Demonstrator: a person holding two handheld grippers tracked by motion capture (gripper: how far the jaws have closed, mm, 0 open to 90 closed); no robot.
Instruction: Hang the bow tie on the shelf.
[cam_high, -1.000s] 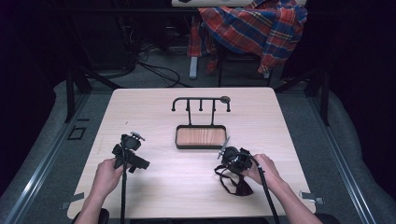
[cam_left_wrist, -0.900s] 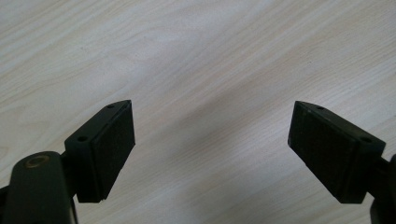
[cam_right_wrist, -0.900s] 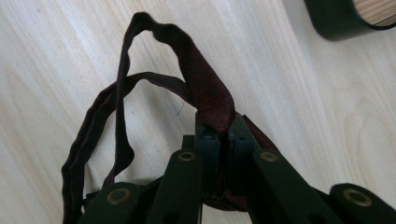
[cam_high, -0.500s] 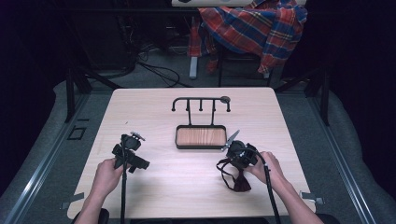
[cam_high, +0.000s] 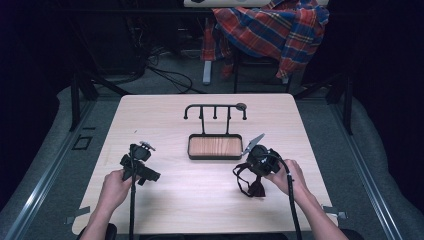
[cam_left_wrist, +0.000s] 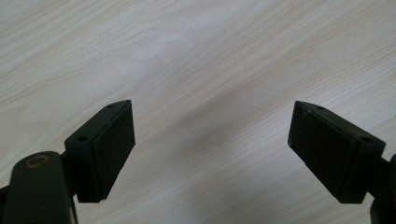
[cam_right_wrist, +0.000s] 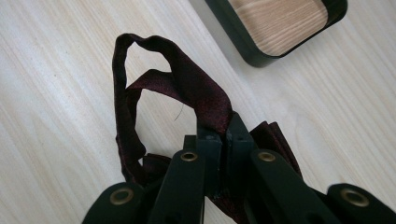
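Observation:
A dark maroon bow tie (cam_right_wrist: 187, 88) with a looped strap hangs from my right gripper (cam_right_wrist: 223, 128), whose jaws are shut on the strap just above the table. In the high view the bow tie (cam_high: 252, 182) droops below the right gripper (cam_high: 260, 159), close to the right end of a black tray with a wooden floor (cam_high: 191, 147). A black rack with hooks (cam_high: 215, 107) rises behind the tray. My left gripper (cam_high: 137, 162) rests at the table's left; its pads (cam_left_wrist: 114, 140) stand wide apart over bare wood, open and holding nothing.
The tray's corner (cam_right_wrist: 261, 58) lies just beyond the tie loop in the right gripper view. A plaid cloth (cam_high: 280, 30) drapes over a chair behind the table. Cables lie on the floor (cam_high: 165, 75) past the far edge.
My right gripper has shifted slightly toward the tray, carrying the bow tie with it. The left gripper has stayed in place.

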